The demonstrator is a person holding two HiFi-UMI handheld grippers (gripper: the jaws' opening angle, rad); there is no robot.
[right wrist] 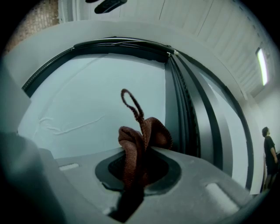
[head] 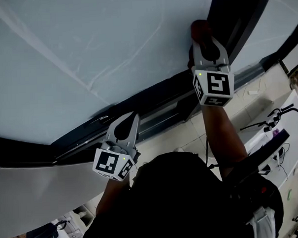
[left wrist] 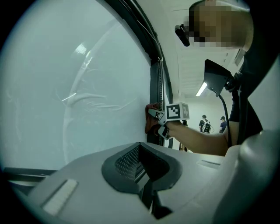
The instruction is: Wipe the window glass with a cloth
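Cloth is clamped in my right claw, up at one o'clock against the glass edge. Left claw is closed on nothing. I'd press flat and sweep toward nine in overlapping passes.

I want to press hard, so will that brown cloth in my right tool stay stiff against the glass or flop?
Probably floppy: the cloth bunches in soft folds where the right tool pinches it. Its thin loop sticks out free, so it likely weighs little and could snag.
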